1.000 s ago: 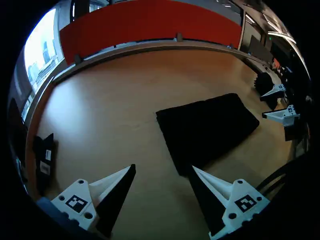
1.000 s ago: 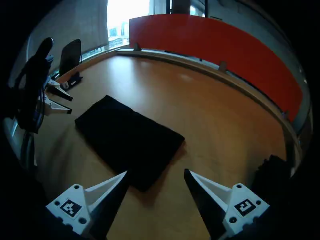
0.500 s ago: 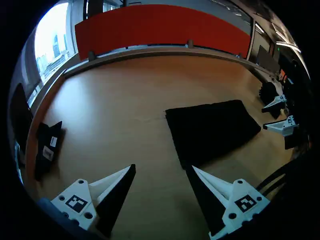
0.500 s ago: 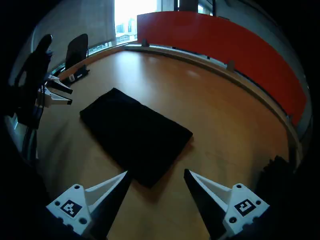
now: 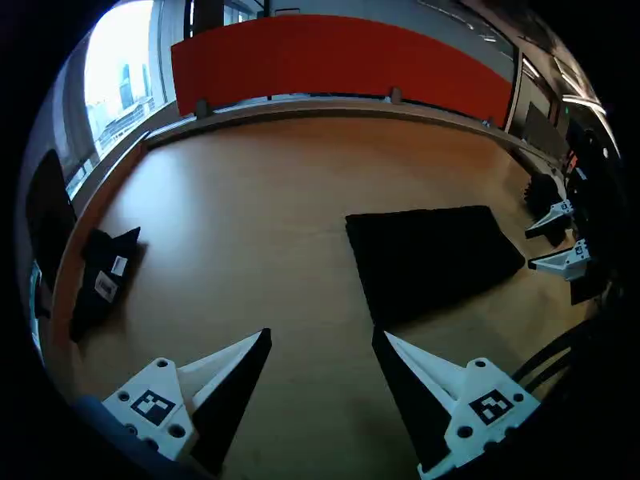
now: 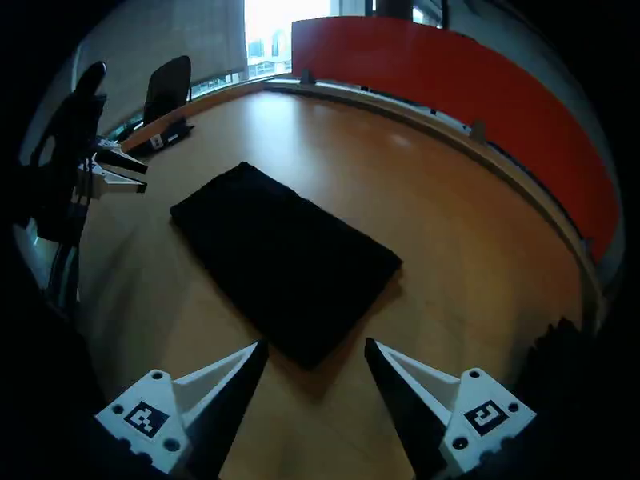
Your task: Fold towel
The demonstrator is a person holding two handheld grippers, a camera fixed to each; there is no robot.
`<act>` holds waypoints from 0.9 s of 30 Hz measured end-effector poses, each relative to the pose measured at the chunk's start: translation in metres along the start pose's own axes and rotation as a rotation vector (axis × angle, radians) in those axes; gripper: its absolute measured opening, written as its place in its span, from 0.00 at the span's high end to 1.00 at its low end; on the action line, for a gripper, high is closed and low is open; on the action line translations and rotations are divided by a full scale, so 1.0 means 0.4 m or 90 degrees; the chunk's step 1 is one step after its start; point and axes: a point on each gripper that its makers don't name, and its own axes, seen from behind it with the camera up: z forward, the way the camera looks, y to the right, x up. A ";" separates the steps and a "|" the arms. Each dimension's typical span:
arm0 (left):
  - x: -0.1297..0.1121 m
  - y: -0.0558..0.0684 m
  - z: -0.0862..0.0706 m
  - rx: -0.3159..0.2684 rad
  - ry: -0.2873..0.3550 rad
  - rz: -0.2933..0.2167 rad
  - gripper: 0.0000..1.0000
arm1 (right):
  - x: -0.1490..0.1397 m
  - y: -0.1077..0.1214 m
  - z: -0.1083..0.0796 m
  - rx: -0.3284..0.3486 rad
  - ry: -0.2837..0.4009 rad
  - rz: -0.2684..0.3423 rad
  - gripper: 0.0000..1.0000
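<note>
— Two grippers are seen nearest; how are they held?
— The left gripper (image 5: 322,336) is held with its white fingers spread wide apart, and nothing but bare tabletop is seen in the gap. The right gripper (image 6: 316,344) is parted just as widely. The towel's near corner is seen just ahead of its gap and is not gripped.
— Where is the towel laid?
— The black folded cloth towel (image 5: 436,256) (image 6: 284,256) is laid flat as a rectangle on the light brown wooden table (image 5: 240,208) (image 6: 472,240), between the two grippers. Each gripper is also seen beyond it in the other's view.
— What is found farther off?
— A flat black object with white labels (image 5: 100,272) is set near the table's left edge in the left gripper view, well apart from the towel. At the far edge a long red panel (image 5: 344,56) (image 6: 480,88) is stood upright, and bright windows (image 5: 120,72) are seen beside it.
</note>
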 end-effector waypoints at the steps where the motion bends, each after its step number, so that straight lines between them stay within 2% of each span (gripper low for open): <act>1: -0.003 -0.001 -0.002 0.001 0.000 -0.003 0.06 | 0.000 -0.001 0.001 0.001 -0.001 -0.002 0.10; 15: -0.042 -0.018 -0.032 0.014 -0.003 -0.020 0.06 | -0.017 -0.019 0.015 0.022 -0.028 -0.022 0.19; 20: -0.055 -0.025 -0.044 0.017 -0.002 -0.026 0.06 | -0.028 -0.030 0.015 0.031 -0.039 -0.029 0.29; 24: -0.063 -0.031 -0.052 0.020 0.001 -0.025 0.06 | -0.039 -0.035 0.015 0.037 -0.053 -0.023 0.42; 27: -0.065 -0.035 -0.056 0.021 0.004 -0.024 0.06 | -0.044 -0.038 0.014 0.042 -0.060 -0.017 0.44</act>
